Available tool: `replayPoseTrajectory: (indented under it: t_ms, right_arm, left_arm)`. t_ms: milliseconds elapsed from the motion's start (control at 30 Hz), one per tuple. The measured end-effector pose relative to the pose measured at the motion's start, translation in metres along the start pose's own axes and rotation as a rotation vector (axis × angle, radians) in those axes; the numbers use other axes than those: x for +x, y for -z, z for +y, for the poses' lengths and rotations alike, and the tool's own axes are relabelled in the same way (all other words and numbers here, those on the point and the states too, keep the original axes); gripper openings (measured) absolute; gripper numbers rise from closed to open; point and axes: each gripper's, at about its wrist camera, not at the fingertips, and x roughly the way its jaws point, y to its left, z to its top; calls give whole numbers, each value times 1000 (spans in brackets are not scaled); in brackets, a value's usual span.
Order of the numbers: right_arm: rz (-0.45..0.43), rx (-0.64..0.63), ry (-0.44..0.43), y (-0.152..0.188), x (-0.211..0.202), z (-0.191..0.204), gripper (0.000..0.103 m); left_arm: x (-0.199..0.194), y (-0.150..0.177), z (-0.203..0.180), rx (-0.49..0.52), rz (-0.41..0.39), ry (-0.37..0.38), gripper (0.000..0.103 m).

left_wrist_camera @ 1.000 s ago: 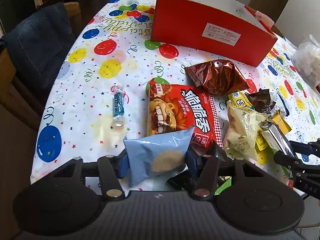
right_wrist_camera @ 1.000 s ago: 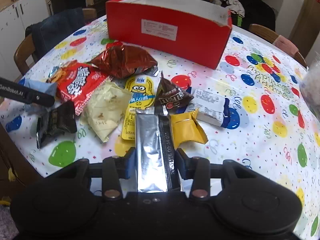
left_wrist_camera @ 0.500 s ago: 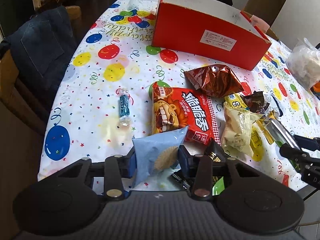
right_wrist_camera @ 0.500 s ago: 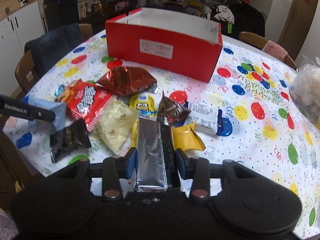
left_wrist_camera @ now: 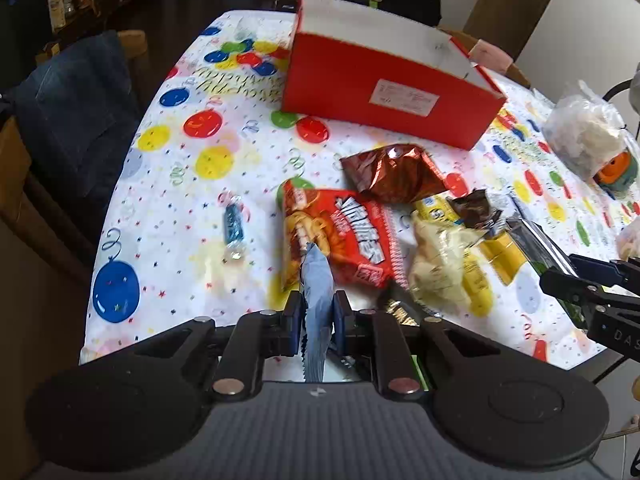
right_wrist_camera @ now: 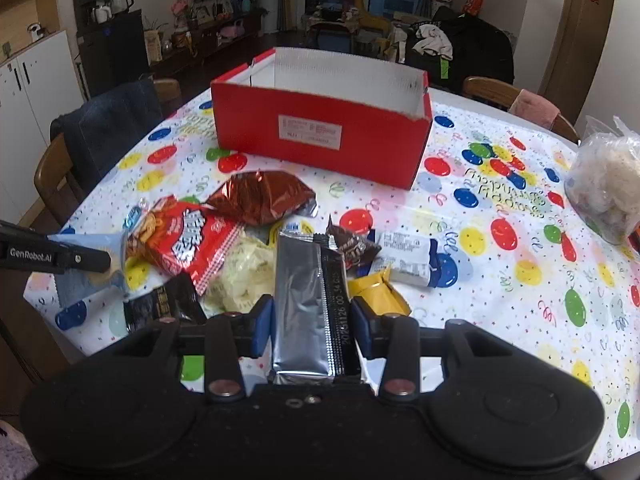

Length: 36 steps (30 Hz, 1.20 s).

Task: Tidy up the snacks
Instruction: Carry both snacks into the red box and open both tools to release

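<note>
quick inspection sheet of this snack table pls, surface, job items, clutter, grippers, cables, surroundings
surface: table under balloon-print cloth.
job's things: open red box at the back; red chip bag, brown foil bag, pale yellow packet, small blue candy loose in front.
clutter: clear plastic bag at the right edge.
grippers: left gripper jaws have just been closing, now pinching a light blue packet; right gripper clamps a silver foil packet.
cables: nothing seen.
surroundings: chair draped with denim jacket, cabinets, shelves.
</note>
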Motion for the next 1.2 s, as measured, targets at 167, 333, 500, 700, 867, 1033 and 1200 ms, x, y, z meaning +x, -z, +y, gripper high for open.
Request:
replayPoseTrajectory:
  t_ms: [167,333,500,700,867,1033,1200]
  right_arm:
    - [-43,5,5,-18,-14,-1,39]
    - [-96,1,-2,-54,-23,-11,39]
    - [-132,14,-15,-95,-12,-31,39]
    - [-165,-2,-22,-142,15,-53,39]
    - [-170,-5,-37,-175,43,-72,39]
    - [-130,-4,-64,-206,77,-86,39]
    - [-62,-41,-75,-230,117,-89,39]
  left_arm:
    - [-20,-18,-15,41,-40,10,16]
    - [-34,-52,-33,66,-81,46,16]
    - [-33,-97,-53,71,-113,64,16]
    - [-13,-156,-68,63,-122,25,16]
    - [9,-201,-72,41,-122,-13,16]
    - [37,-243,-78,28,-94,-32,16]
    - [74,-276,-85,30,-54,-93,16]
